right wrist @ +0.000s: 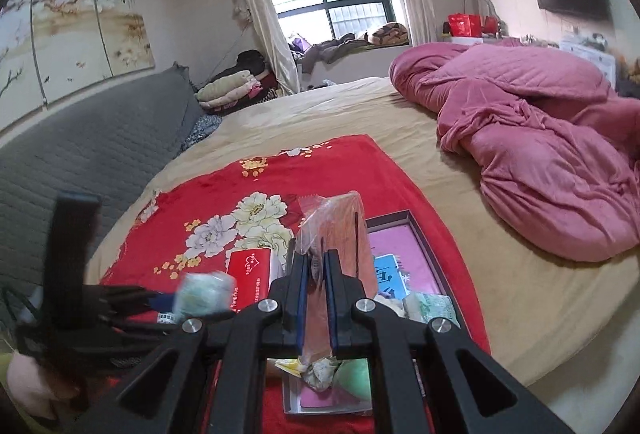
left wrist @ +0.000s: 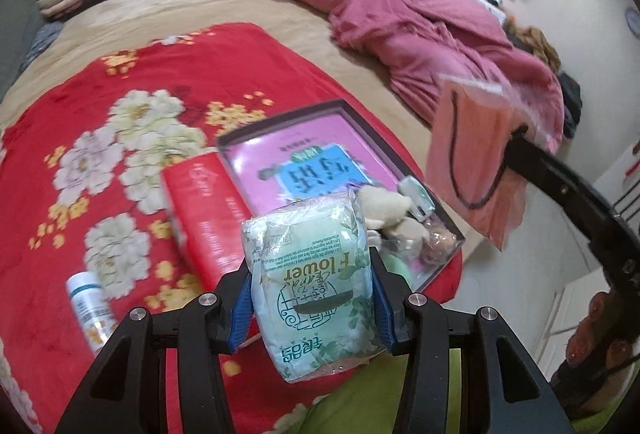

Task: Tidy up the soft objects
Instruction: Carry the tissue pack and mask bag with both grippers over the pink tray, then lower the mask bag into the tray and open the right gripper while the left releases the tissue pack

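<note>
Left claw (left wrist: pixel 312 300) is clamped on a pale green tissue pack (left wrist: pixel 314 286), blue pads pressing both its sides, the pack held up in the air just short of the shallow box (left wrist: pixel 436 205) on the bed. Right claw (right wrist: pixel 316 298) has its jaws nearly closed on a clear plastic bag (right wrist: pixel 334 230) with something orange-pink inside; in the left wrist view that bag (left wrist: pixel 472 153) hangs off to the right of the box, above the bed's edge.

The box is the landmark here. It sits on a red floral blanket (left wrist: pixel 100 113), dark-rimmed, with a pink printed sheet (left wrist: pixel 320 149) lining its bottom. Its near end is already crowded: a cream plush toy (left wrist: pixel 388 209), a small green packet (left wrist: pixel 416 193) and something green and soft (right wrist: pixel 354 378) lie bunched together, right in the path of the tissue pack. Hard against the box's left side lies a red tissue packet (left wrist: pixel 208 209). Farther left of the box, well apart, a white bottle (left wrist: pixel 90 310) lies on the blanket.

Beyond the box, across the tan bed sheet (right wrist: pixel 320 113), a pink quilt (right wrist: pixel 540 153) is heaped up. Far behind, folded clothes (right wrist: pixel 232 89) are stacked near the curtain (right wrist: pixel 264 33).
</note>
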The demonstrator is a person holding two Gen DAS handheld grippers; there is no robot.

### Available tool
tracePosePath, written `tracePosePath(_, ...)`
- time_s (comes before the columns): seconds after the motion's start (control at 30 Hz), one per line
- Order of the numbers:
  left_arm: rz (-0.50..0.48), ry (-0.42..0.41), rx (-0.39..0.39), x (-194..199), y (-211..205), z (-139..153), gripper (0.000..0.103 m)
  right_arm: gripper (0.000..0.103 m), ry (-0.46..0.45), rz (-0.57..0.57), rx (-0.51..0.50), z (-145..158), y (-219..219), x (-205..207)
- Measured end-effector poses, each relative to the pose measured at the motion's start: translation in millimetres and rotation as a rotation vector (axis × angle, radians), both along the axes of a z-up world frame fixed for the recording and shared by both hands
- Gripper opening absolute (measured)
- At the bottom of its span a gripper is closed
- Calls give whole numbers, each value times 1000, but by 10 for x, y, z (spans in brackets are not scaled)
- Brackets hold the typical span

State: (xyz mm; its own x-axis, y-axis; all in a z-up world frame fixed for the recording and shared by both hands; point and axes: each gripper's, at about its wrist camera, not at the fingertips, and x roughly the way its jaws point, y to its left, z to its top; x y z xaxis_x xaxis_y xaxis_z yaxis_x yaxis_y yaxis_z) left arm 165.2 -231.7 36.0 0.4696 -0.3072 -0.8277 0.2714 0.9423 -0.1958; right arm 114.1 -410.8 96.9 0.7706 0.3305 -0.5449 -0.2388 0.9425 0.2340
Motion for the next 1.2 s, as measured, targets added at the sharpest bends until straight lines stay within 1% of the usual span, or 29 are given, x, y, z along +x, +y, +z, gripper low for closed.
tracePosePath(0.2, -43, 50, 45, 187, -368, -289, 51, 8, 25, 7, 11, -151, -138, 166)
tracePosePath(0.33, -52, 74, 64, 281, -493, -443, 51, 8, 43, 9, -16, -274, -167, 291)
tracePosePath(0.63, -69, 97, 77, 457, -634, -671, 51, 8, 85, 19, -41, -640, -217, 578)
tracePosePath(0.73, -75, 104, 78, 494, -660, -730, 51, 9, 117, 22, -40, -784, -230, 671)
tracePosePath(0.83, -81, 113, 79, 521, -688, -788, 52, 10, 150, 29, -5, -907, -268, 751)
tracePosePath(0.97, -85, 123, 80, 539, -701, -849, 52, 10, 188, 49, 70, -1011, -303, 821)
tracePosePath(1.03, -85, 127, 76, 545, -700, -863, 52, 15, 199, 53, 98, -1028, -314, 832)
tracePosePath(1.07, -85, 126, 75, 545, -700, -867, 52, 20, 202, 58, 114, -1030, -318, 832)
tracePosePath(1.1, -85, 127, 75, 547, -702, -872, 52, 31, 201, 60, 128, -1030, -325, 825)
tracePosePath(1.13, -86, 130, 72, 549, -705, -880, 52, 40, 201, 60, 136, -1026, -329, 826)
tracePosePath(1.17, -85, 132, 70, 552, -704, -884, 52, 55, 207, 60, 149, -1027, -337, 826)
tracePosePath(1.2, -85, 132, 67, 554, -705, -887, 52, 59, 210, 60, 156, -1023, -342, 821)
